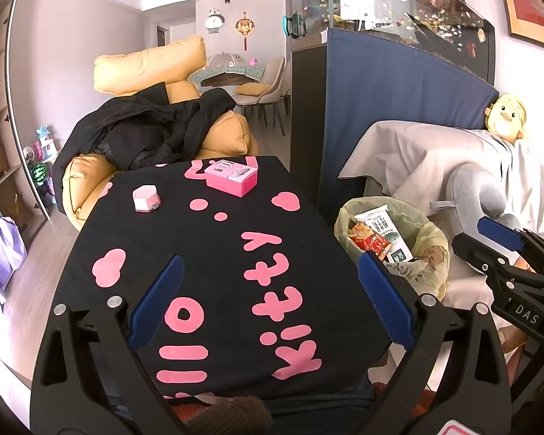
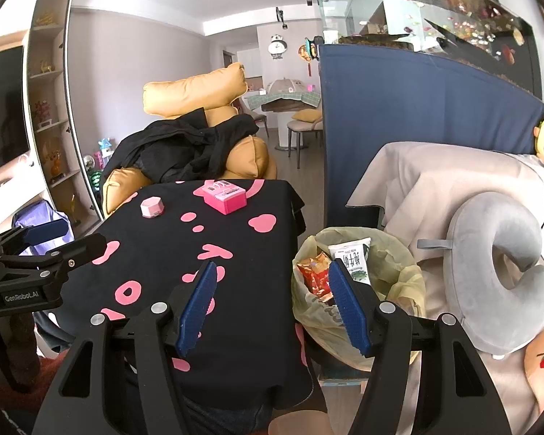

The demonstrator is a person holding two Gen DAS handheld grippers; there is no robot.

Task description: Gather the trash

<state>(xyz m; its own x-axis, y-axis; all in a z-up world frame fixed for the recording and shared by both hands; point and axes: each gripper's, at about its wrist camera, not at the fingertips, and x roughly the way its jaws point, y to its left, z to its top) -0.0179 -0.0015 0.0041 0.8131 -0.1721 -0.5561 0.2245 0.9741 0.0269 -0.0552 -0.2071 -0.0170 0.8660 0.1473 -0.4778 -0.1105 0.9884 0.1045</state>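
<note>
A bin lined with a yellowish bag (image 1: 431, 239) (image 2: 399, 253) stands right of the table. It holds a white and green wrapper (image 1: 382, 230) (image 2: 351, 257) and a red snack packet (image 1: 370, 241) (image 2: 313, 275). My left gripper (image 1: 268, 290) is open and empty above the black cloth with pink letters (image 1: 217, 253) (image 2: 235, 253). My right gripper (image 2: 272, 301) is open and empty at the table's right edge, beside the bin; it also shows in the left wrist view (image 1: 504, 250).
A pink box (image 1: 231, 175) (image 2: 225, 195) and a small pink case (image 1: 145, 198) (image 2: 152, 207) sit at the table's far end. A yellow armchair with a black coat (image 1: 156, 134) is behind. A covered sofa with a grey neck pillow (image 2: 497, 268) is right.
</note>
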